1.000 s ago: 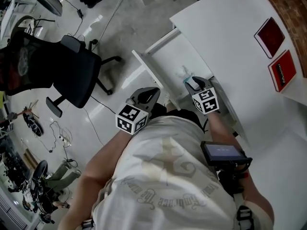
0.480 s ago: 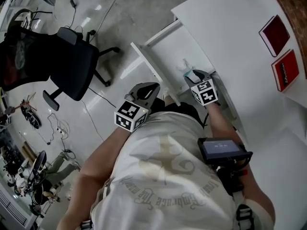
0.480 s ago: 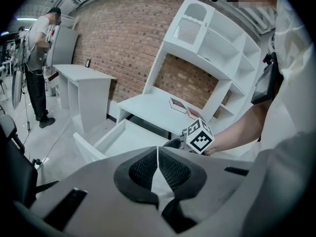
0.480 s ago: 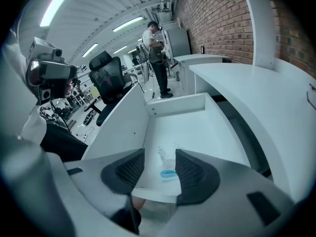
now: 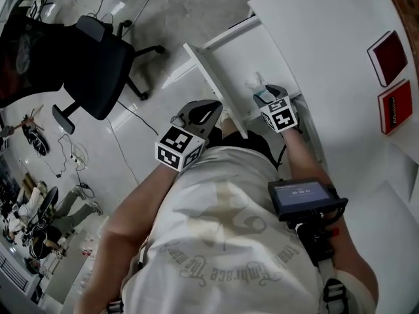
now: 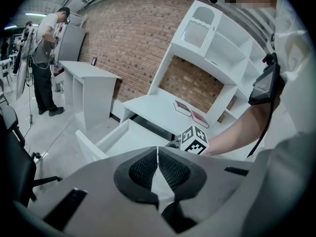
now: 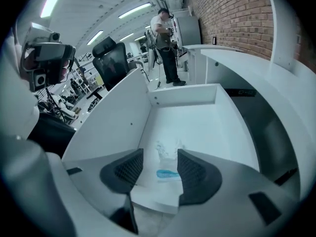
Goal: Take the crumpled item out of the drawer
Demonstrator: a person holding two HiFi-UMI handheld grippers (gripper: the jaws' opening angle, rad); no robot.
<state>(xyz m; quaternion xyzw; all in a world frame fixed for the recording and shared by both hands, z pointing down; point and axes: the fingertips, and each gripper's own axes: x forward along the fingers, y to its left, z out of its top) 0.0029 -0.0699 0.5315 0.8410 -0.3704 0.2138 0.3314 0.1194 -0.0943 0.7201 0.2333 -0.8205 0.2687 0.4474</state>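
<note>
The white drawer (image 5: 258, 54) stands pulled open under the desk. On its floor near the front lies the crumpled item (image 7: 166, 154), clear plastic with a blue band, also in the head view (image 5: 254, 84). My right gripper (image 7: 159, 169) points steeply down into the drawer just above it. Its jaws have just been opening and stand apart, with the plastic showing in the gap between the pads, untouched. In the head view this right gripper (image 5: 262, 98) sits over the drawer's near end. My left gripper (image 6: 158, 163) is shut on nothing and hangs by the drawer front (image 5: 200, 113).
Two red books (image 5: 387, 48) (image 5: 396, 106) lie on the white desk top (image 5: 327, 38). A black office chair (image 5: 98, 57) stands left of the drawer on the floor. The drawer's side wall (image 7: 111, 125) is close beside the right jaw. A person (image 7: 165, 43) stands far off.
The right gripper has sunk lower into the drawer toward the crumpled plastic. The left gripper has kept its place by the drawer front.
</note>
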